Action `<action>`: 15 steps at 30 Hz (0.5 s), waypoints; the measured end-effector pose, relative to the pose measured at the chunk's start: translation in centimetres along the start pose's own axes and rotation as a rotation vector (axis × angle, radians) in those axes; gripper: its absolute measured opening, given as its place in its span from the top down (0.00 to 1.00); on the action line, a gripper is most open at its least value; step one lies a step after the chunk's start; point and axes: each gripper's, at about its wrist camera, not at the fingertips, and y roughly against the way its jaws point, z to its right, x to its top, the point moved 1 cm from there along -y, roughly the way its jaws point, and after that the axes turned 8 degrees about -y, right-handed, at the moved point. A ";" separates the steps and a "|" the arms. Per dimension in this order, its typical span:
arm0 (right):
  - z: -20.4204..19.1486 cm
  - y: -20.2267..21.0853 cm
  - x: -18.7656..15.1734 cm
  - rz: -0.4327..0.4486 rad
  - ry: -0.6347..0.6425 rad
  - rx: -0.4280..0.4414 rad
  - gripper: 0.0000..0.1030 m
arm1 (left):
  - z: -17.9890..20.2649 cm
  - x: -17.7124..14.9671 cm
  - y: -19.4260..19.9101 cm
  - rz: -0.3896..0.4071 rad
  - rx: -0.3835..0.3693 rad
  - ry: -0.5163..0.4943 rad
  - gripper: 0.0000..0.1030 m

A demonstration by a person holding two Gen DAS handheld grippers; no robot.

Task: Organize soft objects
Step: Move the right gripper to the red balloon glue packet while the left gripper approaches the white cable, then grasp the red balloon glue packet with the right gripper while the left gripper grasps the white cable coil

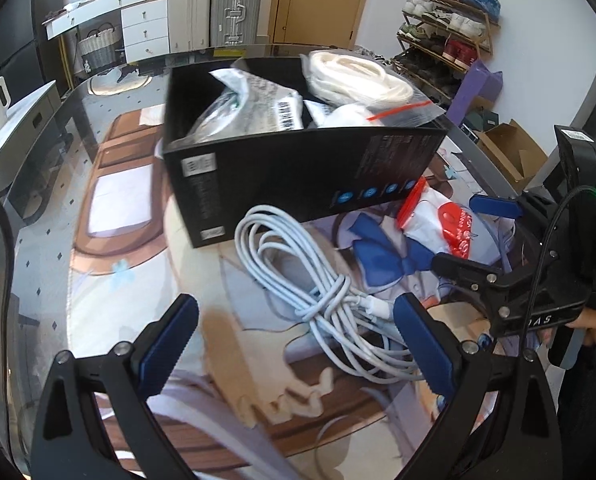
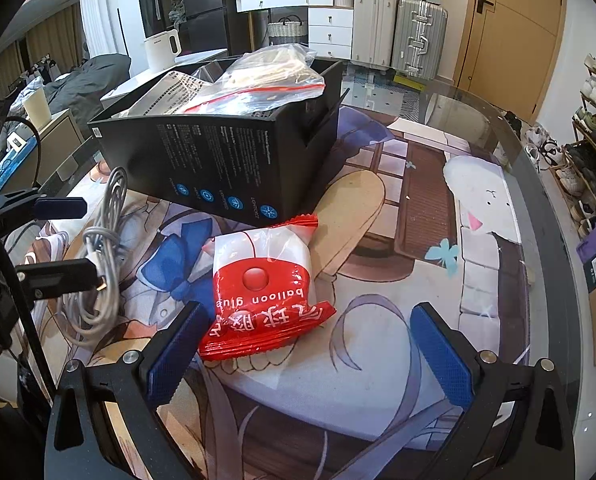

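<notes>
Left tool (image 1: 295,344) and right tool (image 2: 312,354) both stand spread apart, holding nothing. White cable bundle (image 1: 318,276) and red balloon glue packet (image 2: 265,292) lie on the surface (image 2: 438,280), just beside the filled black box (image 1: 298,164).

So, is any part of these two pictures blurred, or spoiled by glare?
Left wrist view: the black box and cable bundle look slightly motion-smeared. Right wrist view: sharp; the balloon glue packet print is readable, with glare on the glass table edge.
</notes>
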 end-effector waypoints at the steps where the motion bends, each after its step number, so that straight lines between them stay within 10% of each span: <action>1: 0.0 0.0 0.0 0.000 -0.001 0.001 0.01 | -0.3 -0.2 0.1 0.000 0.002 0.002 0.04; 10: -0.6 0.1 0.0 0.017 0.008 0.017 0.04 | -1.5 -0.4 0.6 0.004 -0.019 0.047 0.04; 15: -1.3 0.5 0.1 0.038 0.023 0.031 0.31 | -1.1 0.1 0.4 0.024 -0.046 0.062 0.05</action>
